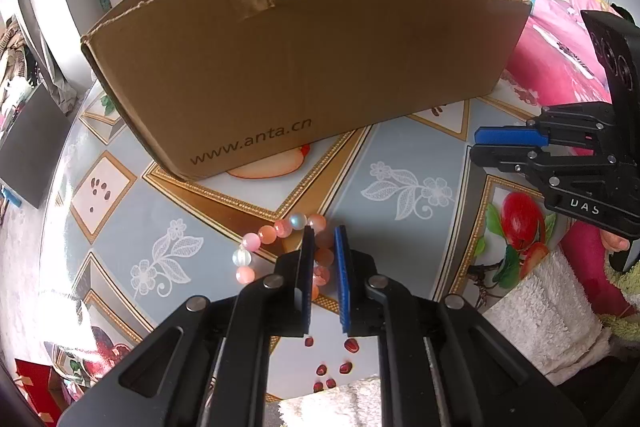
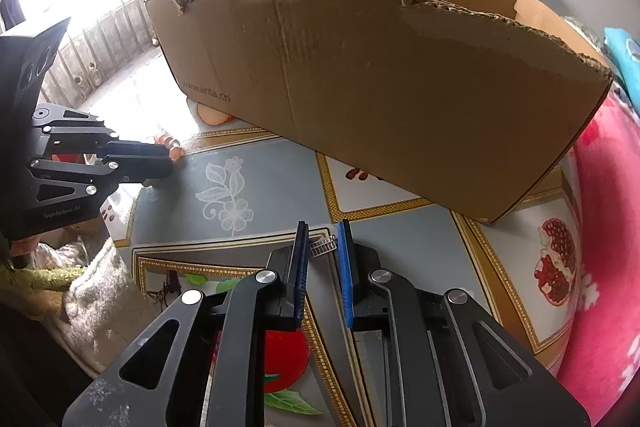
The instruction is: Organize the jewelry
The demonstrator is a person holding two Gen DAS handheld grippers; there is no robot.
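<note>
a: where are we with the jewelry?

b: both pieces look picked up but not yet put away. the left gripper (image 1: 325, 233) is pinched narrow on the pink bead bracelet (image 1: 280, 247), whose loop hangs to the left of the jaws, just over the table (image 1: 420, 155). the right gripper (image 2: 323, 231) is also nearly closed, with a small silver clip (image 2: 323, 248) caught between its fingertips.

a: so what's next?

b: i'd guess both go into the cardboard box (image 2: 380, 79) standing right behind them. each hand would have to rise over the near wall, which is tall and torn along its top edge, then let go inside. the inside of the box is hidden from both cameras, so i can't tell what's already there.

a: anything in the way?

b: mainly that wall. the bracelet's loose loop could snag on the ragged edge if it's carried low. the clip is tiny and held only at the very tips, so it could slip. a fluffy white towel (image 1: 548, 311) lies at the near edge and a pink blanket (image 2: 608, 167) sits to the right, both clear of the path.
</note>
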